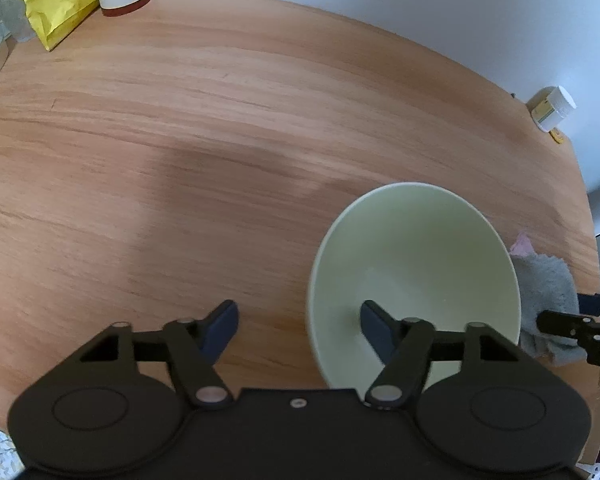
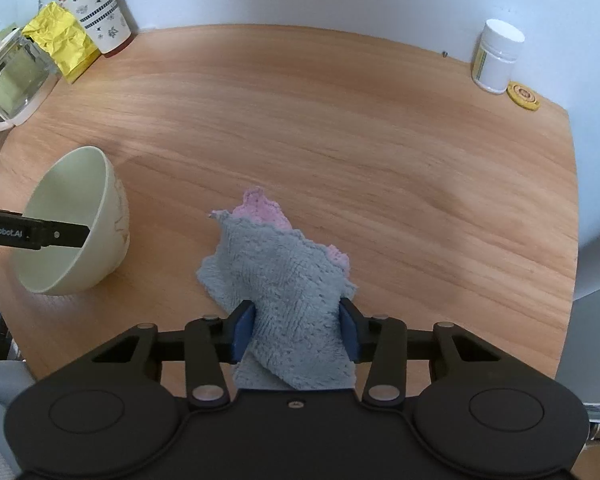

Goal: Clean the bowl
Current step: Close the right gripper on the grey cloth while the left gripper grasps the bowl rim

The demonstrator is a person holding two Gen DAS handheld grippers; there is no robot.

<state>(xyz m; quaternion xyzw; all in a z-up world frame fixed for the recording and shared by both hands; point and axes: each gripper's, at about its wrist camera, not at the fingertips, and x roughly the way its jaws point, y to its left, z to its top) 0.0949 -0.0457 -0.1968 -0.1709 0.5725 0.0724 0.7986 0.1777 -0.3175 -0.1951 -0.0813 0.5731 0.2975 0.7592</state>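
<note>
Presently: left claw wide, one finger inside the pale green ceramic bowl, its rim unclamped. To its right, right claw pinches the grey-and-pink terry cloth. Step: securing bowl. Next, seemingly: clamp rim, carry cloth left into it.
</note>
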